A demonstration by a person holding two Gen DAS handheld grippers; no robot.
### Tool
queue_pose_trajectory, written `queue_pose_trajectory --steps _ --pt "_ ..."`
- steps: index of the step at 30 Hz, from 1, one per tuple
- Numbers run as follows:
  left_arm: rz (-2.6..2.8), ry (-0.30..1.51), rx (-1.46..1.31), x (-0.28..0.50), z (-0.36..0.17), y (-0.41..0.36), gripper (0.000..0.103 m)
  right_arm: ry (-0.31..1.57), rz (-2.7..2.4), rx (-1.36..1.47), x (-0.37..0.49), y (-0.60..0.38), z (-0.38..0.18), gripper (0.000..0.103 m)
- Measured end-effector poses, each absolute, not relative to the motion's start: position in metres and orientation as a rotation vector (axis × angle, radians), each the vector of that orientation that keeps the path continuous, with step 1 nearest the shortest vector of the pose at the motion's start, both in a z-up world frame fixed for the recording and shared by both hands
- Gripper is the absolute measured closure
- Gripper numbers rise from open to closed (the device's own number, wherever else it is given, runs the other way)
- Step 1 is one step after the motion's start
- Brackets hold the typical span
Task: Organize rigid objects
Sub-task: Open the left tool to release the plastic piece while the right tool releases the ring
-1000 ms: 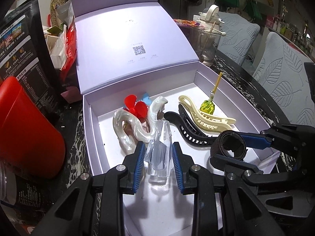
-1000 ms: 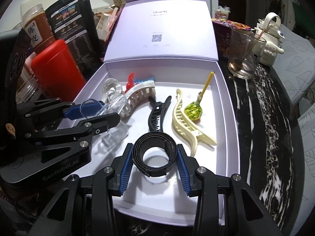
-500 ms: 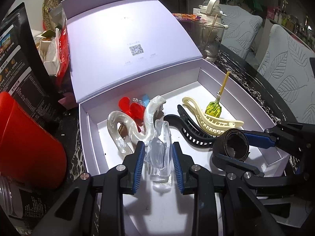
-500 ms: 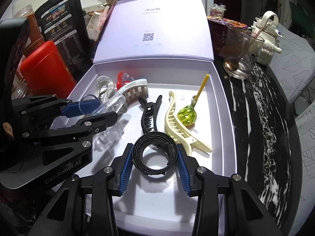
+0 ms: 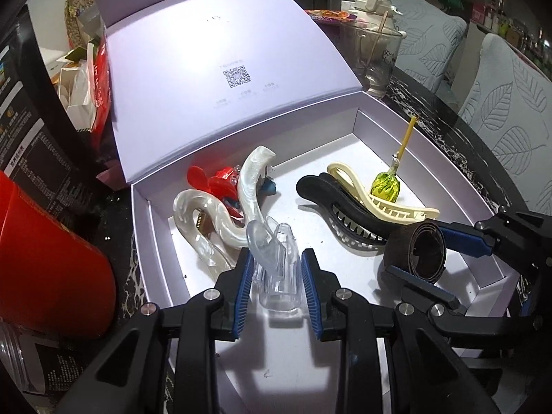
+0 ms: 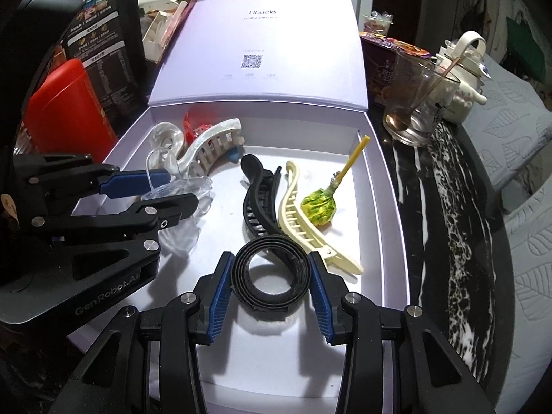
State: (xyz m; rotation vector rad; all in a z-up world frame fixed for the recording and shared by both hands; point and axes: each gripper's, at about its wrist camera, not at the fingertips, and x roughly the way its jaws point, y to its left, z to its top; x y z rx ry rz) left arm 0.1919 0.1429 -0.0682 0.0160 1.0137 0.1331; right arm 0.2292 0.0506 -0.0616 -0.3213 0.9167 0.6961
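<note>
Two grippers over the lilac box [image 5: 148,241]: left gripper [image 5: 276,277] clamps a clear, glassy clip [image 5: 276,262]; right gripper [image 6: 270,288] clamps a black fuzzy coil [image 6: 270,274].

glass cup [image 6: 419,103] with stirrer, right of box | white kettle [image 6: 465,72] behind it | red canister [image 6: 65,103] left | black marbled desk [image 6: 445,207] | leaf-print cushions [image 5: 510,103]

"ULucky" and a QR code on the box lid [image 6: 255,34]; "GenRobot.AI" on the left tongs [image 6: 172,196].
</note>
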Motion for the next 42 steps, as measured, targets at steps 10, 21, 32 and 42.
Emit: queue_pose_trajectory --steps 10,21,32,42 --pt "0.130 1.022 -0.008 0.186 -0.068 0.144 0.075 0.938 0.728 -0.280 0.221 0.044 -0.057 0.049" --pt "0.144 1.085 -0.011 0.188 -0.069 0.139 0.071 0.952 0.677 -0.259 0.218 0.028 -0.056 0.045" --pt "0.135 1.080 -0.025 0.181 -0.067 0.132 0.033 0.926 0.651 -0.255 0.214 0.017 -0.044 0.044" --pt "0.097 0.992 -0.069 0.167 -0.037 0.131 0.033 0.885 0.636 -0.246 0.207 0.005 -0.026 0.044"
